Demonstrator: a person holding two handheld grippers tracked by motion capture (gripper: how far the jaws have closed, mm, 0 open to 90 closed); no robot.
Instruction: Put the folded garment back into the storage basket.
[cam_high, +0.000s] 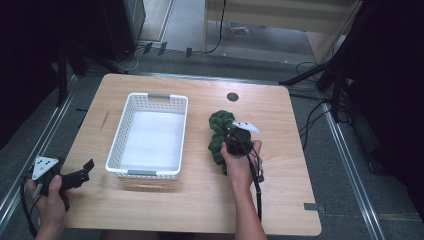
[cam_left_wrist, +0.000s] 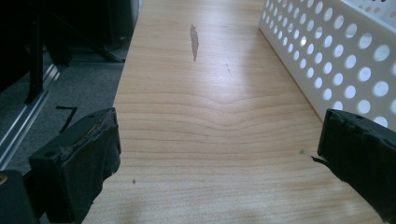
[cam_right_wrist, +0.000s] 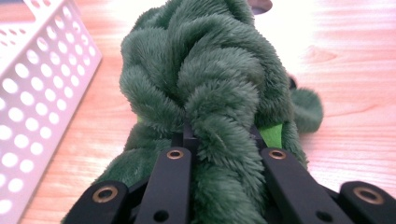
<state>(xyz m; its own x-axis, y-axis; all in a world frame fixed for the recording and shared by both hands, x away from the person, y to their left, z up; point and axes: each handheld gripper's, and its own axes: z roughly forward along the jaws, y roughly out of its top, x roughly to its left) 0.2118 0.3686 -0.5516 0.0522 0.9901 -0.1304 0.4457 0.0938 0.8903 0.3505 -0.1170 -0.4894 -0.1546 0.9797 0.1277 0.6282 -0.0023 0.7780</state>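
Pale wood covers the bench (cam_high: 200, 200), which stands on grey carpet with dark stands and trailing cables around it. A white perforated basket (cam_high: 148, 134) sits left of centre, and nothing can be seen lying in it. Just to its right lies a green plush toy (cam_high: 218, 135), its long axis running roughly from the near edge toward the far one, about parallel to the basket's right wall.

The right gripper (cam_high: 231, 137) comes at the toy from the near side and is clamped on it: in the right gripper view the black jaws pinch a thick fold of the green pile (cam_right_wrist: 205, 93), with fur bulging up between and over them. Whether the toy has fully left the wood I can't say for sure from the high view; it looks gathered up and bunched under the hand.

The left gripper (cam_high: 82, 175) rests near the front left corner of the bench, its jaws spread wide with bare wood between them and the basket wall (cam_left_wrist: 336, 56) just beside its right jaw. It holds nothing.

So the toy is in the right hand, and the basket lies directly to that hand's left, with the rim standing between them. The coming move, as I judge it, turns on clearing that rim.
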